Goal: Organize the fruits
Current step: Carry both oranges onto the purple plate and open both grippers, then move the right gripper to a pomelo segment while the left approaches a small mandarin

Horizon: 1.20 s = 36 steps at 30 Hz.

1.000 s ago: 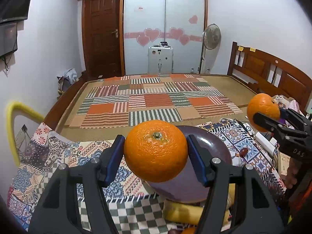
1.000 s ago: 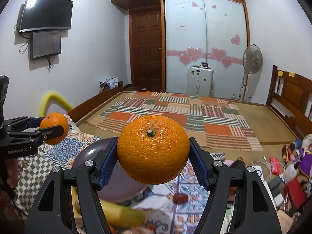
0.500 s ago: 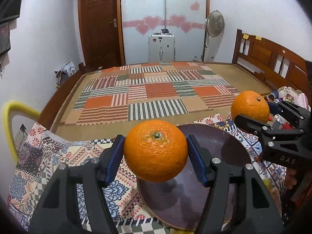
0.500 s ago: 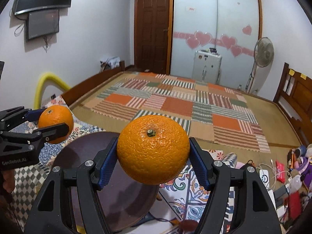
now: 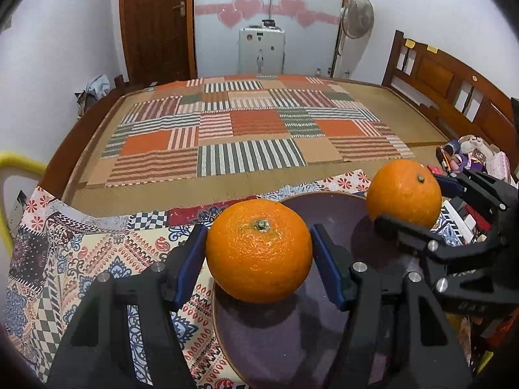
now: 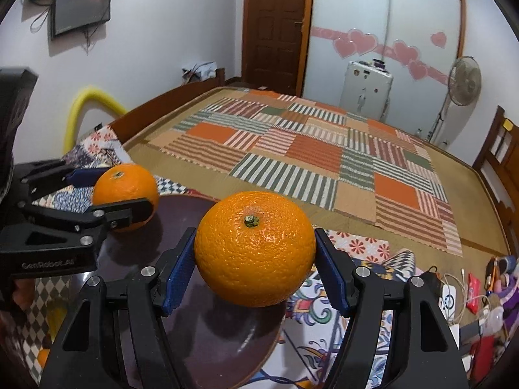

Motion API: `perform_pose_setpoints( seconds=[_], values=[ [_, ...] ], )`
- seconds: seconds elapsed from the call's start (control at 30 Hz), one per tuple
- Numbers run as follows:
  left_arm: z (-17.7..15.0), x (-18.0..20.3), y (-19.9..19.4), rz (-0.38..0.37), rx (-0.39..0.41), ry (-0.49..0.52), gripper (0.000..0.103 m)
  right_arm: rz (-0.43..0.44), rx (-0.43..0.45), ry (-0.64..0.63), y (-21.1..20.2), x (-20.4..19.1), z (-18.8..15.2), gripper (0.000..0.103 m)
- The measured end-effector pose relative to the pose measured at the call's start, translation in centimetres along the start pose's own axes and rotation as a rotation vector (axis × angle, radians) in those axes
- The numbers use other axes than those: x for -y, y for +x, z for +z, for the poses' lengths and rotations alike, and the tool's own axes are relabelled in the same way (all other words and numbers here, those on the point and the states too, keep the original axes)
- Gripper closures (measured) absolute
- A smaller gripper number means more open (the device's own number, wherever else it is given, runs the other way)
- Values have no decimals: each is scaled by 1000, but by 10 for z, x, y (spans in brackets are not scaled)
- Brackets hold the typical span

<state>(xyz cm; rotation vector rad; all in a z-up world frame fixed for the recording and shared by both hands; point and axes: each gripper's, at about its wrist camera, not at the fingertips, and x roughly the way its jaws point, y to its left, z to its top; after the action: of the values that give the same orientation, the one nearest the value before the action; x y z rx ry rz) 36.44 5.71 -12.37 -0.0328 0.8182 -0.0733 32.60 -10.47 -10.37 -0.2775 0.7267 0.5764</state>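
My left gripper (image 5: 259, 249) is shut on an orange (image 5: 259, 250) and holds it low over the left part of a dark purple plate (image 5: 334, 214). My right gripper (image 6: 254, 254) is shut on a second orange (image 6: 255, 248) over the right part of the same plate (image 6: 181, 214). Each gripper shows in the other's view: the right one with its orange (image 5: 404, 193) at the plate's right rim, the left one with its orange (image 6: 125, 188) at the plate's left rim. The plate lies on a patterned cloth (image 5: 81, 253).
A bed with a patchwork striped cover (image 5: 246, 129) lies beyond the plate. Cables and small clutter (image 6: 476, 295) sit at the right. A yellow foam tube (image 6: 87, 103) arches at the left. Another orange fruit (image 6: 42, 358) peeks at the lower left.
Both grippers have come down and forward with their oranges, from above the plate's near side to low over the plate. The bananas near the plate have left the view.
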Motion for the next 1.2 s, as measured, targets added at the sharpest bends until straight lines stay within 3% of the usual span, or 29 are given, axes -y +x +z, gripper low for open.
perform_pose_setpoints(
  seconds=[0.23, 0.43, 0.6, 0.73, 1.03, 1.2],
  values=[
    [-3, -1, 10, -17, -44, -2, 39, 12, -75, -20, 14, -1, -5, 36],
    [-6, 7, 9, -3, -45, 36, 39, 17, -85, -26, 13, 0, -4, 36],
    [-2, 6, -3, 6, -5, 35, 29, 2, -90, -67, 12, -7, -5, 35],
    [-1, 2, -14, 12, 9, 28, 29, -23, -41, -69, 0, -5, -2, 22],
    [-11, 6, -61, 56, 89, 43, 29, -61, 21, -19, -35, 0, -6, 22],
    [-23, 15, -89, 38, 108, 37, 29, -65, 64, 13, -67, -4, -13, 22]
  ],
)
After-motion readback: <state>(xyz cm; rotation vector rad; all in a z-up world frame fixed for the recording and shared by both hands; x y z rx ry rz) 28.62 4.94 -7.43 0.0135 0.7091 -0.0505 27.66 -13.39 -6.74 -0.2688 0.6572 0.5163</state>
